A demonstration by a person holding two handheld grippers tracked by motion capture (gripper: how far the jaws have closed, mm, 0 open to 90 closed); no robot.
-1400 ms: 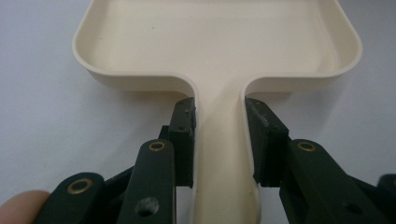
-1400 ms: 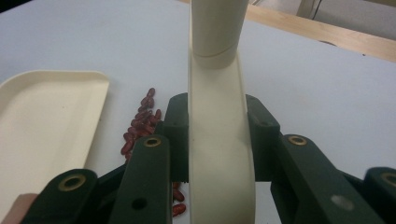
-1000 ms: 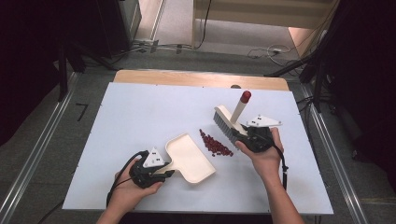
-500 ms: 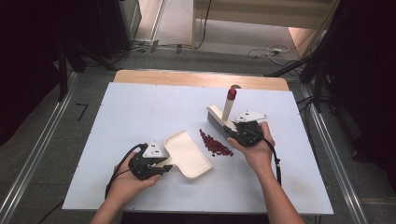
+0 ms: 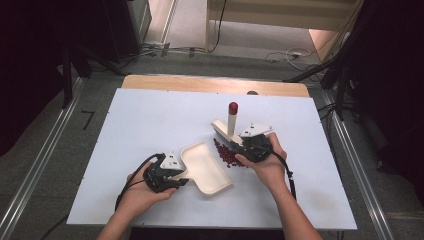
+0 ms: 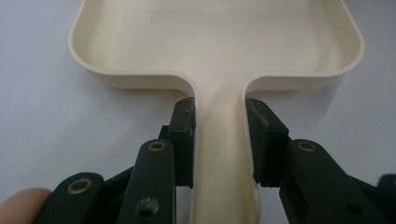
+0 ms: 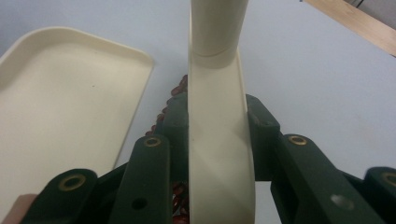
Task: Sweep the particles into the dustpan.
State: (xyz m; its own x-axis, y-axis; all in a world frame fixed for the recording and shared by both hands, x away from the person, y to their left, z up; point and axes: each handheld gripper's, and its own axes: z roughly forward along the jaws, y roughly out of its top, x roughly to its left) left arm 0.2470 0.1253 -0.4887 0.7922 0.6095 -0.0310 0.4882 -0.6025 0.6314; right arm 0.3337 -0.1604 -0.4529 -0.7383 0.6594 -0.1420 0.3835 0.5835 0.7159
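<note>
A cream dustpan (image 5: 207, 171) lies flat on the white table, and my left gripper (image 5: 183, 177) is shut on its handle; the left gripper view shows both jaws pressed against the handle of the dustpan (image 6: 219, 42), held by the left gripper (image 6: 219, 137). A small pile of red beans (image 5: 228, 155) lies just right of the pan's open edge. My right gripper (image 5: 240, 145) is shut on a cream brush (image 5: 231, 121) with a red-tipped handle, its head standing at the far side of the beans. In the right gripper view, the brush (image 7: 219, 116) sits between the jaws of the right gripper (image 7: 217, 140), with beans (image 7: 175, 93) and dustpan (image 7: 60, 102) to its left.
The white table sheet (image 5: 150, 120) has bare room on the left and far side. A wooden strip (image 5: 200, 84) runs along its far edge. Metal rails (image 5: 45, 165) flank the table on the floor.
My right gripper has carried the brush left and a little nearer, down to the far edge of the beans. The left gripper and dustpan have barely shifted.
</note>
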